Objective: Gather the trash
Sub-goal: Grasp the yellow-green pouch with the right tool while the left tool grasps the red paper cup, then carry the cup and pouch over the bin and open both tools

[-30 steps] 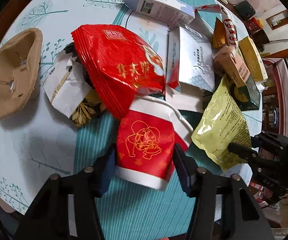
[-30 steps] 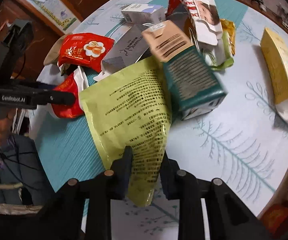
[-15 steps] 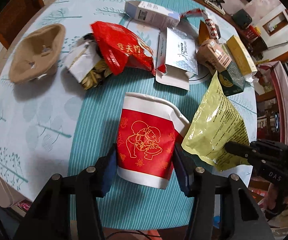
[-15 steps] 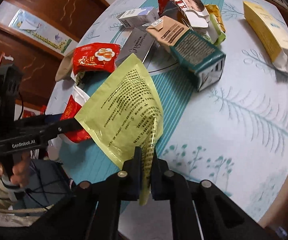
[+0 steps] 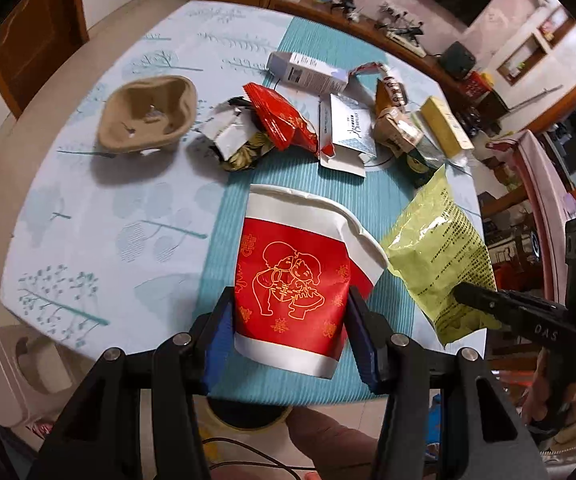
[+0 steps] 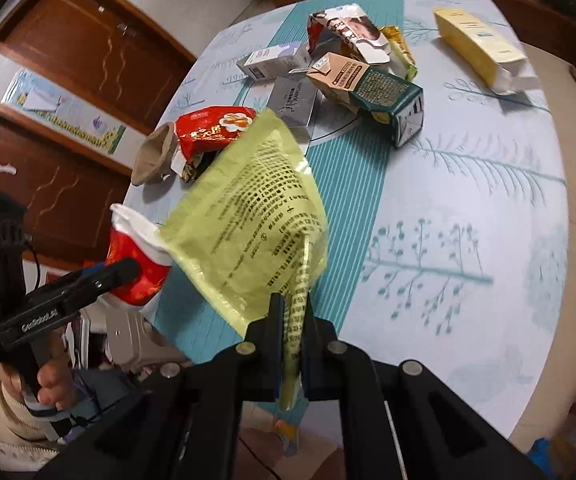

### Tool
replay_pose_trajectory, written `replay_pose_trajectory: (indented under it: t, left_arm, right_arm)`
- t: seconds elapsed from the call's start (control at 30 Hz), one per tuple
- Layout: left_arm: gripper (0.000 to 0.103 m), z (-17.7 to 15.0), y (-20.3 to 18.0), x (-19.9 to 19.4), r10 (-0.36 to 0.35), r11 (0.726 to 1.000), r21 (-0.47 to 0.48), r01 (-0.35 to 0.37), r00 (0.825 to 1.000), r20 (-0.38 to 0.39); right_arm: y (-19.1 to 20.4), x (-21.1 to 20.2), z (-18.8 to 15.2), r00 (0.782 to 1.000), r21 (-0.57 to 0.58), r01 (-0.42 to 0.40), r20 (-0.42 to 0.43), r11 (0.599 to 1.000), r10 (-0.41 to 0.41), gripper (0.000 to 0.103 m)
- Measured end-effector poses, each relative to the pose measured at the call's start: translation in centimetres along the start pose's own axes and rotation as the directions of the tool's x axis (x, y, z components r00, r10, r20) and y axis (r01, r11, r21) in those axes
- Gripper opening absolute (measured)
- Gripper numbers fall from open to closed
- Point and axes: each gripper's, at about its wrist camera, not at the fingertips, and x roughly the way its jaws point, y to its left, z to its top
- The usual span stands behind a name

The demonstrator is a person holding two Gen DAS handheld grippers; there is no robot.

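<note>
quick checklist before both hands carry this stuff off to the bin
1. Left gripper clamped on the red paper cup: ok, pads press both sides, the cup is dented.
2. Right gripper pinching the yellow-green pouch: ok, jaws shut on its bottom edge.
3. Both items clear of the table: ok, they hang above it.
4. Cup and pouch apart: cannot tell, they overlap in both views.
5. Bin in view: cannot tell; a round rim shows under the cup in the left wrist view.
6. Trash left: not ok, red snack bag and yellow box remain.
</note>
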Motion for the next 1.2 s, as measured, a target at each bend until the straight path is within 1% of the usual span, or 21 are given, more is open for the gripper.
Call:
replay_pose_trajectory:
  t: [0.17,0.33,0.5,0.6,0.67,0.77,0.93,1.1,1.2]
  left_arm:
    - [0.051,-3.0,2.0,-3.6,-0.041,0.995,0.087,0.040,0.999,0.007]
    - [0.051,-6.3,4.3,-7.0,-0.074,0.982,0.175,0.071,0.997,0.010]
    - [0.051,-9.1,6.6,-9.4,-0.110,0.969,0.226,0.102,0.994,0.021]
    - [0.051,-10.8,7.6,-10.2,-0.117,0.962,0.252,0.108,0.993,0.022]
    - [0.051,-11.7,7.9,-10.4,-0.112,0.957,0.273,0.103,0.994,0.019]
    - [0.051,-13.2,8.3,-10.6,-0.109,0.952,0.287,0.104,0.994,0.002]
    - [0.051,-15.5,8.3,-9.9,-0.103,0.948,0.300,0.107,0.994,-0.028]
    - [0.051,-17.8,7.6,-7.0,-0.079,0.948,0.302,0.103,0.993,-0.091]
    - [0.051,-19.4,7.3,-4.3,-0.056,0.947,0.305,0.095,0.989,-0.134]
  right_arm:
    - [2.8,-1.5,-4.1,0.997,0.088,0.017,0.080,0.996,-0.024,0.005]
    - [6.5,-2.4,-9.1,0.985,0.194,0.028,0.159,0.981,-0.060,0.005]
    - [9.6,-2.6,-14.3,0.977,0.272,0.034,0.195,0.962,-0.090,0.005]
    - [10.7,-2.4,-16.6,0.974,0.306,0.032,0.204,0.951,-0.098,0.005]
    - [11.2,-2.1,-18.4,0.975,0.339,0.028,0.199,0.941,-0.101,0.005]
    - [11.9,-1.3,-20.7,0.981,0.383,0.028,0.167,0.923,-0.099,0.005]
    - [12.4,-0.3,-22.8,0.987,0.401,0.060,0.113,0.914,-0.114,0.005]
    - [11.7,1.9,-24.5,0.993,0.422,0.080,0.043,0.903,-0.108,0.005]
    - [10.4,4.7,-25.8,0.995,0.446,0.092,-0.015,0.890,-0.095,0.005]
